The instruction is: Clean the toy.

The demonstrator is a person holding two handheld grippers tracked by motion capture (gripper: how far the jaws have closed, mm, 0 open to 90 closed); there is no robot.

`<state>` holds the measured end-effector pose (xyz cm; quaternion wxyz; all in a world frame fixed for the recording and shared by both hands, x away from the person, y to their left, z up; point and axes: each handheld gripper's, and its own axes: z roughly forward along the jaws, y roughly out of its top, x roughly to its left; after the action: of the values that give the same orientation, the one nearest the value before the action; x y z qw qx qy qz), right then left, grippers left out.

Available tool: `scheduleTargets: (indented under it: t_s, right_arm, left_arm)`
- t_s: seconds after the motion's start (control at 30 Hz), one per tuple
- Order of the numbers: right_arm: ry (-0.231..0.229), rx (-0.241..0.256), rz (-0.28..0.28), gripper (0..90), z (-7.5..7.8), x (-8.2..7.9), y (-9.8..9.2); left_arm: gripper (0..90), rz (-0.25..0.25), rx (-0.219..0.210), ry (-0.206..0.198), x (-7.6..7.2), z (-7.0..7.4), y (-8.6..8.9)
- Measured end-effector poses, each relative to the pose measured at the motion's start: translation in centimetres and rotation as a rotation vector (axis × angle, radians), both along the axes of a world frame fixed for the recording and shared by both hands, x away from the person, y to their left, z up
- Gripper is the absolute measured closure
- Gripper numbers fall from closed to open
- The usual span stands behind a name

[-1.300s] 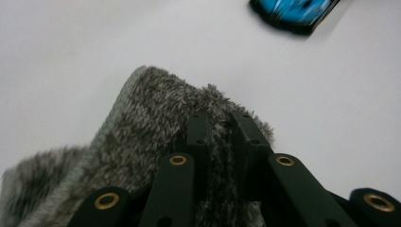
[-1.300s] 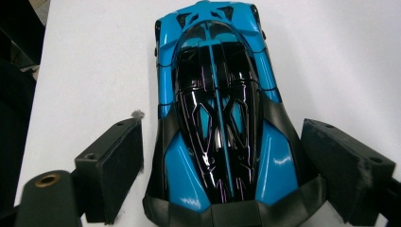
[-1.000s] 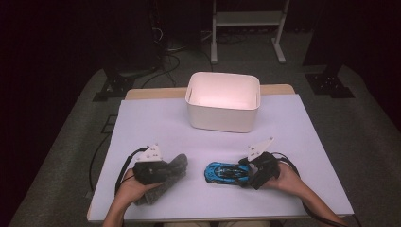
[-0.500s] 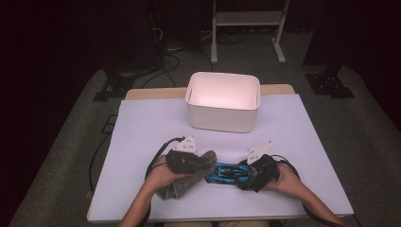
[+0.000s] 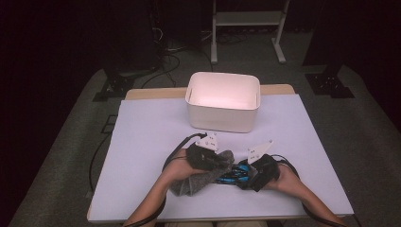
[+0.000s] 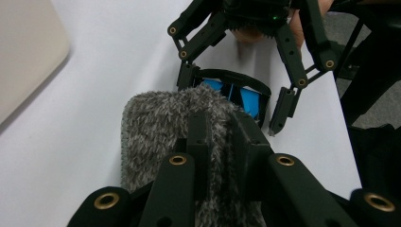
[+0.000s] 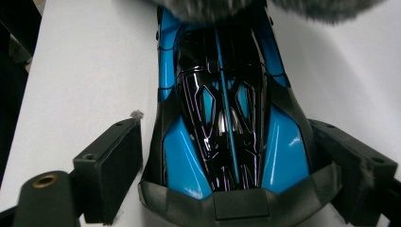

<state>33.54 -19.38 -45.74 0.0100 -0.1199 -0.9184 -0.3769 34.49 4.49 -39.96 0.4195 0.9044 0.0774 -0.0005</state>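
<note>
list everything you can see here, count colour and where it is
toy car: 1, blue and black, near edge of the table, between the right gripper's jaws, its far end under the cloth
cloth: 1, grey, fluffy, near edge of the table, clamped in the left gripper and lying on one end of the car
bin: 1, white, nothing visible inside, far side of the table at the middle
table: 1, pale lilac top with a wooden edge at the back
stand: 1, white, on the floor behind the table
cables: several, black, on the floor at the back left
left gripper: 1, black, shut on the cloth
right gripper: 1, black, jaws either side of the car's sides
hands: 2, one on each gripper
</note>
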Motion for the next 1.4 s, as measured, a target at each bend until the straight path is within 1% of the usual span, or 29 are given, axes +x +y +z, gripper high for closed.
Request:
scheduleTargets:
  t_s: [0.07, 0.1, 0.17, 0.2, 0.23, 0.27, 0.33, 0.37, 0.4, 0.43, 0.47, 0.5, 0.53, 0.57, 0.63, 0.7, 0.8, 0.87, 0.9, 0.93, 1.0, 1.07, 1.1, 1.2, 1.23, 1.27, 1.3, 1.33, 1.4]
  right_arm:
    - [0.003, 0.004, 0.0, 13.8, 0.0, 0.0, -0.1]
    - [0.001, 0.006, 0.002, 13.9, 0.0, 0.0, -0.1]
    - [-0.004, 0.006, 0.005, 13.9, 0.0, 0.0, -0.1]
    - [-0.017, -0.005, 0.01, 13.9, 0.0, -0.1, 0.0]
    - [-0.017, -0.005, 0.01, 13.9, 0.0, -0.1, 0.0]
    - [-0.023, -0.015, 0.012, 13.8, 0.0, -0.2, 0.1]
    - [-0.04, -0.028, 0.016, 13.7, 0.0, -0.2, 0.3]
    - [-0.048, -0.029, 0.02, 13.8, 0.0, -0.2, 0.4]
    - [-0.048, -0.029, 0.02, 13.8, 0.0, -0.2, 0.4]
    - [-0.052, -0.029, 0.024, 14.3, 0.0, -0.2, 0.5]
    - [-0.075, -0.037, 0.034, 17.3, 0.0, -0.3, 0.7]
    - [-0.103, -0.049, 0.045, 19.3, 0.0, -0.3, 0.8]
    - [-0.108, -0.045, 0.057, 22.9, 0.1, -0.3, 0.8]
    - [-0.108, -0.045, 0.057, 22.9, 0.1, -0.3, 0.8]
    - [-0.102, -0.03, 0.072, 23.2, 0.0, 0.0, 0.6]
    - [-0.114, -0.025, 0.084, 23.2, 0.0, 0.0, 0.8]
    - [-0.111, -0.018, 0.098, 23.3, 0.0, 0.2, 1.3]
    - [-0.115, -0.029, 0.123, 23.4, 0.1, 0.4, 2.2]
    - [-0.115, -0.029, 0.123, 23.4, 0.1, 0.4, 2.2]
    - [-0.112, -0.031, 0.133, 23.3, 0.1, 0.5, 2.7]
    - [-0.109, -0.027, 0.144, 23.4, 0.0, 0.7, 3.0]
    - [-0.108, -0.025, 0.146, 23.4, 0.0, 0.7, 3.1]
    - [-0.109, -0.026, 0.146, 23.4, 0.0, 0.7, 3.1]
    - [-0.108, -0.026, 0.143, 23.3, 0.0, 0.7, 3.1]
    - [-0.109, -0.023, 0.14, 23.3, 0.0, 0.7, 3.0]
    - [-0.111, -0.02, 0.139, 23.3, 0.0, 0.7, 2.9]
    - [-0.111, -0.02, 0.139, 23.3, 0.0, 0.7, 2.9]
    - [-0.112, -0.018, 0.138, 23.3, -0.1, 0.7, 2.9]
    - [-0.111, -0.018, 0.136, 23.3, -0.1, 0.6, 2.9]
  left_arm:
    - [77.4, -0.017, 0.025, 0.006, 0.1, -0.3, -0.3]
    - [72.4, -0.011, 0.036, 0.014, 0.1, -0.4, -0.4]
    - [46.7, 0.03, 0.072, 0.035, 0.1, -0.5, -0.5]
    - [32.5, 0.054, 0.094, 0.027, 0.2, -0.6, -0.4]
    - [32.5, 0.065, 0.112, 0.028, 0.2, -0.6, -0.3]
    - [30.1, 0.062, 0.126, 0.033, 0.2, -0.7, 0.0]
    - [31.3, 0.057, 0.121, 0.05, 0.3, -0.9, 0.4]
    - [42.4, 0.047, 0.122, 0.071, 0.4, -1.1, 0.6]
    - [42.4, 0.03, 0.122, 0.08, 0.4, -1.3, 0.7]
    - [50.0, 0.017, 0.128, 0.073, 0.4, -1.5, 0.8]
    - [62.2, 0.002, 0.13, 0.057, 0.2, -1.9, 1.0]
    - [67.5, -0.01, 0.127, 0.05, 0.2, -1.8, 1.1]
    - [71.5, -0.01, 0.127, 0.05, 0.2, -1.8, 1.1]
    - [71.5, -0.022, 0.13, 0.044, 0.1, -1.7, 1.2]
    - [75.3, -0.044, 0.14, 0.031, -0.1, -1.6, 1.3]
    - [76.1, -0.064, 0.141, 0.024, -0.4, -1.4, 1.4]
    - [76.0, -0.062, 0.139, 0.018, -0.5, -1.2, 1.4]
    - [75.8, -0.061, 0.14, 0.019, -0.6, -1.0, 1.5]
    - [75.8, -0.062, 0.142, 0.018, -0.6, -0.9, 1.6]
    - [75.8, -0.062, 0.149, 0.014, -0.5, -0.9, 1.7]
    - [75.9, -0.054, 0.167, 0.019, -0.5, -1.0, 2.1]
    - [75.4, -0.052, 0.172, 0.016, -0.4, -1.1, 2.3]
    - [75.2, -0.039, 0.179, 0.02, -0.4, -1.2, 2.7]
    - [75.1, -0.028, 0.187, 0.018, -0.5, -1.4, 3.2]
    - [75.1, -0.02, 0.198, 0.012, -0.6, -1.5, 3.6]
    - [75.1, -0.001, 0.208, 0.015, -0.6, -1.6, 4.6]
    - [75.1, -0.001, 0.208, 0.015, -0.6, -1.6, 4.6]
    - [75.1, 0.014, 0.208, 0.017, -0.7, -1.7, 5.1]
    - [75.1, 0.032, 0.224, 0.016, -0.7, -1.8, 6.0]
